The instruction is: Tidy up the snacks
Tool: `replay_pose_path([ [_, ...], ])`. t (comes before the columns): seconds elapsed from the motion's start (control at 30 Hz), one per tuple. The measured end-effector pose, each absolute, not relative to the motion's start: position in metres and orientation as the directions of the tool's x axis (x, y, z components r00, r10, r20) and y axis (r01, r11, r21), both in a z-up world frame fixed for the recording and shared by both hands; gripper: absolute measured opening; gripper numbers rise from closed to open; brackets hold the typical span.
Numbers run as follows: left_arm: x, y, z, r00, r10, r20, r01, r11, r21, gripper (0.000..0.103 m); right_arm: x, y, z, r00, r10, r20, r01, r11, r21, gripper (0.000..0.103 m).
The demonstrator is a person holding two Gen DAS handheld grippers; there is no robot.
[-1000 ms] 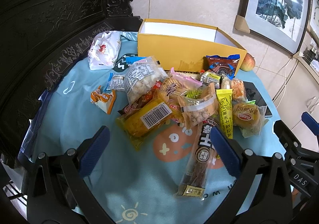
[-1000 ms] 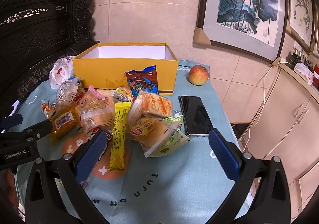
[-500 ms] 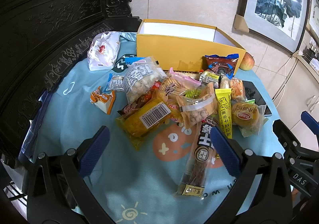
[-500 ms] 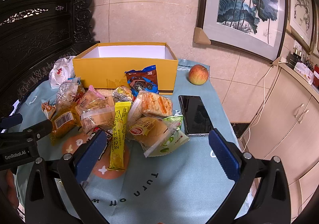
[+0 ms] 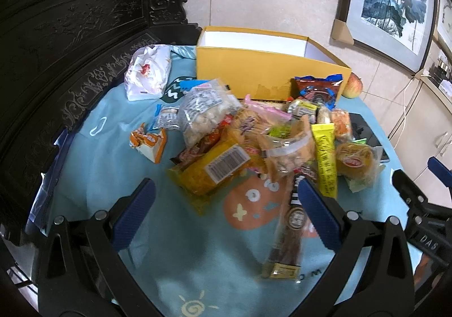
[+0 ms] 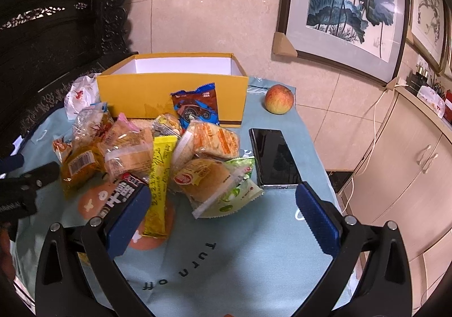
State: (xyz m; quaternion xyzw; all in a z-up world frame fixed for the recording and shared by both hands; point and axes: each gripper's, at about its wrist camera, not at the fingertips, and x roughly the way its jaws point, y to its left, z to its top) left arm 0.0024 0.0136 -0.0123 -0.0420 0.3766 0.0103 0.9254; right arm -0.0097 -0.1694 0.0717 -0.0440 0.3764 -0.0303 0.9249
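A pile of wrapped snacks (image 5: 254, 142) lies on the light blue tablecloth (image 5: 107, 170) in front of an open yellow box (image 5: 262, 74) with a white inside; the box also shows in the right wrist view (image 6: 169, 91). The pile includes a yellow barcoded pack (image 5: 214, 170), a long dark bar (image 5: 291, 221), a yellow stick (image 6: 159, 184), a bun (image 6: 206, 178) and a blue cookie pack (image 6: 196, 106). My left gripper (image 5: 226, 212) is open and empty, just short of the pile. My right gripper (image 6: 220, 212) is open and empty near the bun.
A black phone (image 6: 272, 157) lies right of the pile and an apple (image 6: 279, 99) sits beyond it. A white plastic bag (image 5: 148, 75) lies at the back left. Dark carved furniture (image 5: 70, 48) borders the table's left; a tiled wall stands behind.
My left gripper has crept slightly forward toward the pile, and the right one also slightly forward. Both stay open; no snack has moved.
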Motion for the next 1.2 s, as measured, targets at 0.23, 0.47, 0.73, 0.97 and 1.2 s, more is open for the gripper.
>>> replay_pose_path([
  [0.23,0.013,0.029,-0.026,0.705,-0.004,-0.71,-0.073,0.994,-0.078,0.101,0.006,-0.18,0.055,0.685,-0.091,-0.723,0.026,0.995,-0.101,0.102],
  [0.47,0.021,0.036,-0.038,0.677,-0.019,-0.736,-0.062,0.995,-0.082,0.101,0.025,-0.187,0.039,0.669,-0.079,-0.739,0.027,0.996,-0.082,0.102],
  [0.73,0.025,0.044,-0.046,0.675,-0.013,-0.738,-0.059,0.996,-0.071,0.101,0.051,-0.162,0.023,0.663,-0.048,-0.747,-0.166,0.964,-0.209,0.102],
  [0.97,0.029,0.05,-0.047,0.676,-0.007,-0.737,-0.059,0.996,-0.064,0.101,0.074,-0.165,-0.004,0.572,-0.002,-0.82,-0.306,0.927,-0.216,0.061],
  [1.2,0.033,0.034,-0.051,0.684,-0.023,-0.729,0.014,1.0,-0.018,0.101,0.062,-0.19,0.016,0.579,0.171,-0.797,-0.248,0.968,0.028,0.057],
])
